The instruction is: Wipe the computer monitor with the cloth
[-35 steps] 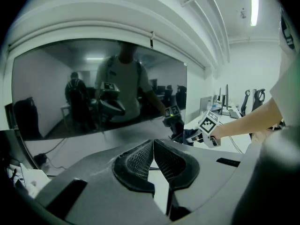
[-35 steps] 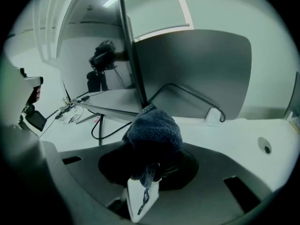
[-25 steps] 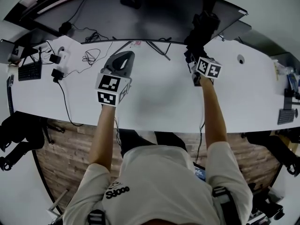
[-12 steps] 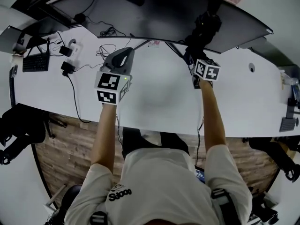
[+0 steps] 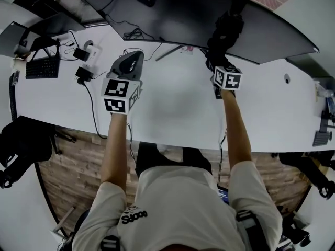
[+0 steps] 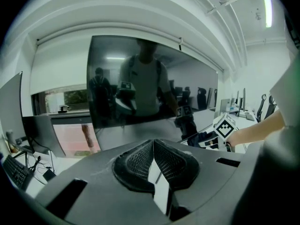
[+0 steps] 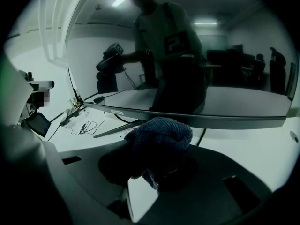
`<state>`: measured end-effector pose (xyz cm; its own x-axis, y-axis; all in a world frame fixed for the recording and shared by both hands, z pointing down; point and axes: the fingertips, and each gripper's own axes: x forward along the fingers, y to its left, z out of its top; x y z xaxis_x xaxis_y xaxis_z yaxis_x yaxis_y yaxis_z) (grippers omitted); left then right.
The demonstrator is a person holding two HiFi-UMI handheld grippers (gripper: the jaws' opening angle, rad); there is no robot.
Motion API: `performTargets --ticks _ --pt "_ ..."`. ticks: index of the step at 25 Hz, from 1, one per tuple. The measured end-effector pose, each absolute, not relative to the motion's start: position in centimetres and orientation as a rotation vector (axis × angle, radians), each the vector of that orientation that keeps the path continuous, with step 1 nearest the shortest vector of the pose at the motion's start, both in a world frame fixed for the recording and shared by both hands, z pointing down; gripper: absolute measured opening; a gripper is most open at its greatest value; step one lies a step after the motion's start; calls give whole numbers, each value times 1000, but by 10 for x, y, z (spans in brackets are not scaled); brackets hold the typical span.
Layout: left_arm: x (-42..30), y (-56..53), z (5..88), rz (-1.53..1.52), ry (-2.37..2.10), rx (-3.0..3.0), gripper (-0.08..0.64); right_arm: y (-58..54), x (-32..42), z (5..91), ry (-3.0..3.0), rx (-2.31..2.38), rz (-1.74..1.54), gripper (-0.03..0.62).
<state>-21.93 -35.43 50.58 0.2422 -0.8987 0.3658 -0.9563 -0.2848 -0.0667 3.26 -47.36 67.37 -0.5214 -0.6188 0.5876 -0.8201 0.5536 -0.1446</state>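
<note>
At the desk's left end sit a keyboard [image 5: 43,67] and a tangle of cables [image 5: 86,61], well apart from anything I need. My left gripper [image 5: 135,55] hangs over the left-middle of the desk [image 5: 178,109], short of the back edge. Its pads meet at the tips with nothing between them, so it is closed and empty. From there the monitor [image 5: 193,9] stands ahead of it, clear of the tips.

The monitor is what matters. Its long axis runs left to right along the back edge of the desk, and its dark screen spreads well to both sides of my two tools.

Further right, my right gripper [image 5: 224,41] is clamped on the cloth [image 5: 226,27], a dark bunched wad that bulges out past the tips. It is up at the lower part of the screen, right of the middle. In the right gripper view the cloth [image 7: 159,135] covers a stretch of the monitor's bottom edge [image 7: 225,121], with the glass rising just ahead and above. I cannot tell whether the cloth is pressed to the glass or only close to it.

So the right hand is the nearer one and the one carrying the cloth. I judge the stroke should run sideways along that long axis, with most of the screen lying to the cloth's left.
</note>
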Motion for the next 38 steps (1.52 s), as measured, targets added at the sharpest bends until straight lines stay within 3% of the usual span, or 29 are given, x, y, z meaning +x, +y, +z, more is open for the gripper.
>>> performTargets --ticks 38 --pt "-506 -293 509 449 -1824 2283 17 -409 -376 656 -2431 917 531 89"
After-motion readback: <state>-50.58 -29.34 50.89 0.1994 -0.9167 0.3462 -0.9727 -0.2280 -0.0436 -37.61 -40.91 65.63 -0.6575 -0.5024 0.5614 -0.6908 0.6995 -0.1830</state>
